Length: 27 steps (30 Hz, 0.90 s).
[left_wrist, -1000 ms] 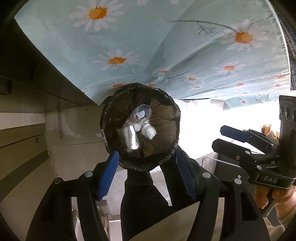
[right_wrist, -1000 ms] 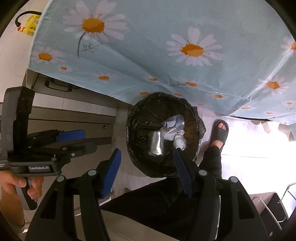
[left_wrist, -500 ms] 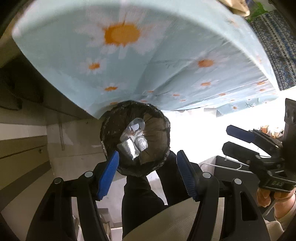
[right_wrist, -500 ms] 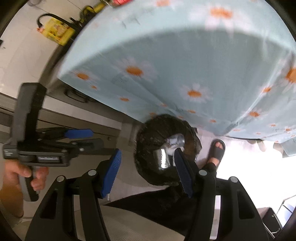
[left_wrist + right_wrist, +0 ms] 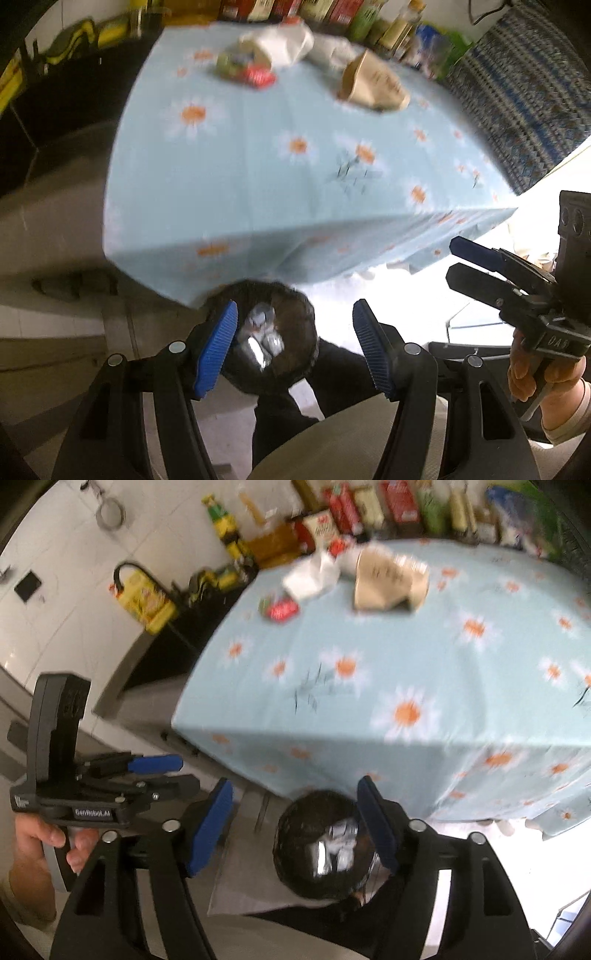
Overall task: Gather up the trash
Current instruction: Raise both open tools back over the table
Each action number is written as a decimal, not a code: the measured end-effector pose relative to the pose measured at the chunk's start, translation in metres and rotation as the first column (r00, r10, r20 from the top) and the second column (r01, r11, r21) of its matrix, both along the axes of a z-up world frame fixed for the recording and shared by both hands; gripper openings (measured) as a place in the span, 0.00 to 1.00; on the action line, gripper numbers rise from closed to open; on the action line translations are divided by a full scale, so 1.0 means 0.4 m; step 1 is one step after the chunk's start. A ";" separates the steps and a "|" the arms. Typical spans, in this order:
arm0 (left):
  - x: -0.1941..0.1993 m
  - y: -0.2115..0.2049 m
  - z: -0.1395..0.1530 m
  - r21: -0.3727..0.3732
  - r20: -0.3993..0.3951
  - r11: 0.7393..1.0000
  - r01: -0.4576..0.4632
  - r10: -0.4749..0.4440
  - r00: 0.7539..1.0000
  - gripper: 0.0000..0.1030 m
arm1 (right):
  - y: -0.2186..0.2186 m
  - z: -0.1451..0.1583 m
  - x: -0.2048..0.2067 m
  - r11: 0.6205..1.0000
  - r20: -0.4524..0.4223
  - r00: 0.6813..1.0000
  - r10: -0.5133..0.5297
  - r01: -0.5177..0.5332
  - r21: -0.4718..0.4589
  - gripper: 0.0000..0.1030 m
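A bin lined with a black bag (image 5: pixel 273 339) stands on the floor below the table's near edge, with silvery and white trash inside; it also shows in the right wrist view (image 5: pixel 325 853). On the daisy tablecloth (image 5: pixel 295 166) lie a brown paper bag (image 5: pixel 373 85), a white crumpled wrapper (image 5: pixel 284 44) and a red packet (image 5: pixel 258 75). The same paper bag (image 5: pixel 384 579), wrapper (image 5: pixel 312 576) and red packet (image 5: pixel 279 609) show in the right wrist view. My left gripper (image 5: pixel 293 347) is open and empty above the bin. My right gripper (image 5: pixel 295 830) is open and empty beside it.
Bottles and cartons (image 5: pixel 369 506) line the table's far edge. A yellow jug (image 5: pixel 144 598) stands on a dark counter at the left. A patterned cloth (image 5: pixel 517 92) hangs at the right. My dark trouser leg (image 5: pixel 280 410) is below the bin.
Both grippers have lifted and tilted up from the bin. The tabletop with its trash has come into view, and the bin has sunk to the lower part of both views.
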State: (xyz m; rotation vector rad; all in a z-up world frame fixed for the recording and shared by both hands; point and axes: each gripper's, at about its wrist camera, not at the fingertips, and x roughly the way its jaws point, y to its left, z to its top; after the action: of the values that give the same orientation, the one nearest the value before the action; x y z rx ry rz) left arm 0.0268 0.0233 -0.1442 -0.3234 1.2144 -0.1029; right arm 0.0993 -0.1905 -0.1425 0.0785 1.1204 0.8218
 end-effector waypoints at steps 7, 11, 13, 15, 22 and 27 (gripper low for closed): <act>0.047 0.015 0.100 0.014 0.096 1.000 0.017 -0.018 0.995 0.61 | -0.017 0.083 0.058 0.994 0.092 0.990 -0.111 0.110 0.010 0.85; 0.089 0.026 0.132 0.031 0.126 0.999 0.018 -0.022 0.992 0.73 | -0.024 0.117 0.105 0.985 0.117 0.978 -0.174 0.175 0.009 0.92; 0.118 0.035 0.147 0.034 0.145 0.999 0.010 -0.015 0.989 0.74 | -0.021 0.130 0.136 0.981 0.123 0.974 -0.193 0.193 0.008 0.92; 0.144 0.042 0.155 0.038 0.150 0.999 0.008 -0.013 0.989 0.74 | -0.018 0.138 0.163 0.977 0.127 0.969 -0.210 0.212 0.000 0.95; 0.260 0.073 0.156 0.076 0.150 0.997 -0.003 -0.008 0.989 0.85 | 0.023 0.118 0.295 0.970 0.096 0.968 -0.232 0.238 -0.046 0.95; 0.355 0.096 0.125 0.093 0.113 0.996 -0.010 0.000 0.994 0.85 | 0.053 0.080 0.383 0.968 0.056 0.970 -0.238 0.241 -0.068 0.95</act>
State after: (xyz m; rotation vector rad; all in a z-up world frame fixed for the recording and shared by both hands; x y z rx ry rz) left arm 0.1689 0.0619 -0.0942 -0.2356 1.1024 -0.0589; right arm 0.2524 -0.1693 -0.1106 0.1286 1.0716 0.5627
